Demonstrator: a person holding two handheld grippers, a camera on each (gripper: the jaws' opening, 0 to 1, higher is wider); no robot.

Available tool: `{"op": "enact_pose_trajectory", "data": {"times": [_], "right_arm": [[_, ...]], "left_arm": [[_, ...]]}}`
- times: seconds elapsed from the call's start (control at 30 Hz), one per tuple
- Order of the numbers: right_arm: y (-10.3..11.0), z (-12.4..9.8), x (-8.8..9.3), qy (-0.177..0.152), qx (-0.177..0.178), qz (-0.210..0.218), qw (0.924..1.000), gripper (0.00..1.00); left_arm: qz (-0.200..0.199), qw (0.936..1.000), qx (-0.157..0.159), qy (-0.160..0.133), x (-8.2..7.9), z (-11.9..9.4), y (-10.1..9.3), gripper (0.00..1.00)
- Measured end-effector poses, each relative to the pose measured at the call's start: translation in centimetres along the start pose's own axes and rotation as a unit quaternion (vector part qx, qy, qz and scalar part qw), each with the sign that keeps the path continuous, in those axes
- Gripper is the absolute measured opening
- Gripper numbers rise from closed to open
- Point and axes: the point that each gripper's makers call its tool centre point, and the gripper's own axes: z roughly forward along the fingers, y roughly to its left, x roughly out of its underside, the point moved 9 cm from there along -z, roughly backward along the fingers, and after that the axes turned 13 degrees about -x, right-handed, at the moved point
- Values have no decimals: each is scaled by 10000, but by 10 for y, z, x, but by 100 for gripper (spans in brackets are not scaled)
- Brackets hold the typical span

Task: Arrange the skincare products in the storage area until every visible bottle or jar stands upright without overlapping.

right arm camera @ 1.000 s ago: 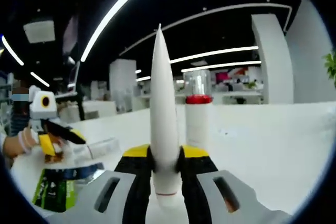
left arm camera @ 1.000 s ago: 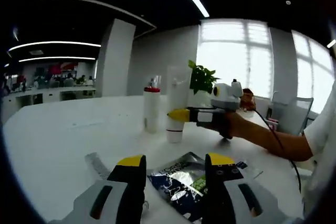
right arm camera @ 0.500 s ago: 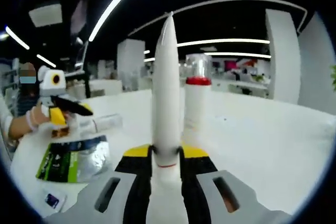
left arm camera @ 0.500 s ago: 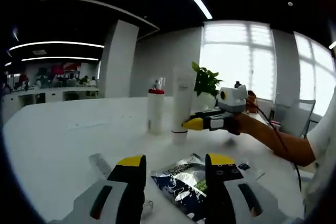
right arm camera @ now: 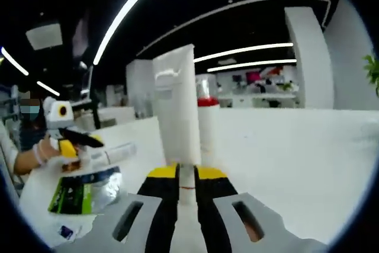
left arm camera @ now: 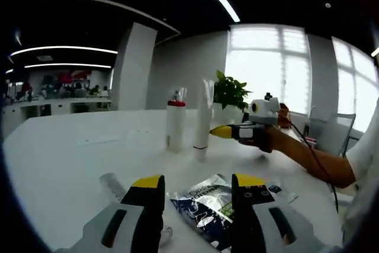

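Observation:
A white tube (right arm camera: pixel 176 111) stands cap down on the white table (left arm camera: pixel 71 152), with my right gripper (right arm camera: pixel 186 176) shut on its lower end. In the left gripper view the white tube (left arm camera: pixel 203 119) shows edge-on, and the right gripper (left arm camera: pixel 220 131) reaches it from the right. Just behind it a white bottle with a red collar (left arm camera: pixel 175 125) stands upright; it is also the bottle (right arm camera: pixel 207 128) in the right gripper view. My left gripper (left arm camera: pixel 198 183) is open and empty, low over a shiny sachet (left arm camera: pixel 207 199). A clear tube (left arm camera: pixel 112 182) lies flat beside it.
A potted plant (left arm camera: pixel 231 90) stands behind the tube by the window. A person's arm (left arm camera: pixel 302 155) stretches in from the right. In the right gripper view the left gripper (right arm camera: pixel 74 143), the sachet (right arm camera: pixel 83 191), the lying clear tube (right arm camera: pixel 115 153) and a small card (right arm camera: pixel 65 229) are at the left.
The right gripper has turned the white tube about its long axis: its broad face now faces the right gripper view and its edge faces the left one. The left gripper has stayed put.

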Motion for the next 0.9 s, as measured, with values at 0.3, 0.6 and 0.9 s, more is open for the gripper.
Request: {"op": "enact_pose_trajectory", "data": {"times": [0.3,0.6,0.9], "right_arm": [[14,42,8,701,915,196,9931,40],[16,39,5,843,1166,339,9890,30],[17,34,2,993,1054,119,9894,51]], "left_arm": [[-2,10000,-34,6,0,0,2,47],[-8,10000,-57,2,0,0,2,47],[-89,9988,-456,-162,-4,0,8,58]]}}
